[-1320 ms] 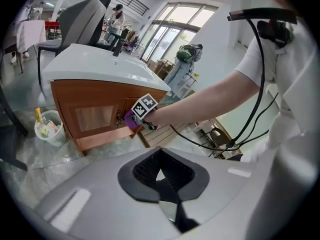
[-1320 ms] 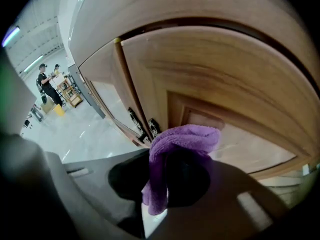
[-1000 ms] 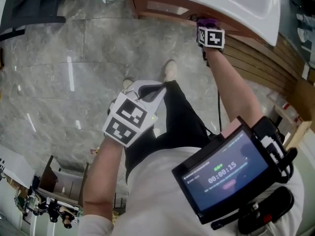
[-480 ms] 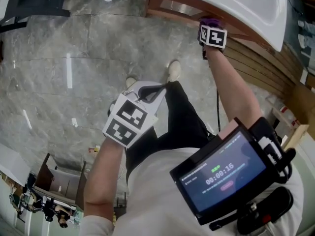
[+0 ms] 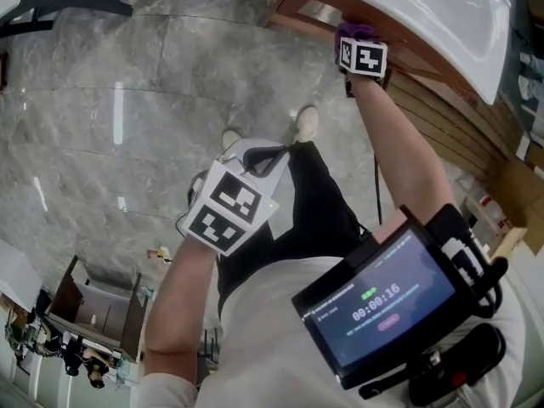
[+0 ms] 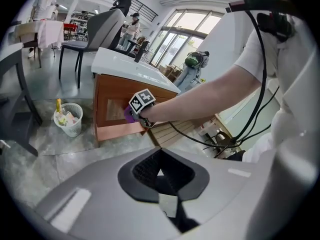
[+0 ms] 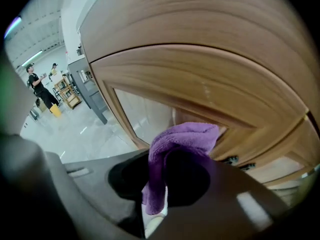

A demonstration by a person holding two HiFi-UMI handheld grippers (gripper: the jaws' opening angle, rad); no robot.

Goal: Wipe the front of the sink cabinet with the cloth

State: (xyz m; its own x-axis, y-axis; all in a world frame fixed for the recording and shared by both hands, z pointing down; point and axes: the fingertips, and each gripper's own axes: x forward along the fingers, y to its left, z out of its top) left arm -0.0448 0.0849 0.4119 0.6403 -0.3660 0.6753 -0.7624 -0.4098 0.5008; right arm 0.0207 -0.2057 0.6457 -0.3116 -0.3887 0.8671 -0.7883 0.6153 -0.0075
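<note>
My right gripper (image 5: 360,48) is stretched out to the brown front of the sink cabinet (image 5: 313,12), under the white sink (image 5: 425,7). It is shut on a purple cloth (image 5: 356,31), which is pressed against the wood. In the right gripper view the cloth (image 7: 182,140) bulges out of the jaws against the wooden door frame (image 7: 200,84), beside a glass panel (image 7: 145,115). My left gripper (image 5: 255,155) hangs by the person's thigh, away from the cabinet, shut with nothing in it. From the left gripper view I see the cabinet (image 6: 111,109) and the cloth (image 6: 128,116).
A small waste basket (image 6: 69,119) stands on the marble floor left of the cabinet. A slatted wooden wall (image 5: 450,117) runs to the cabinet's right. The person's shoes (image 5: 306,124) are close to the cabinet base. Chairs (image 6: 95,31) stand further back.
The right gripper with the cloth has slid along the cabinet front toward its left end. The left gripper has stayed by the thigh.
</note>
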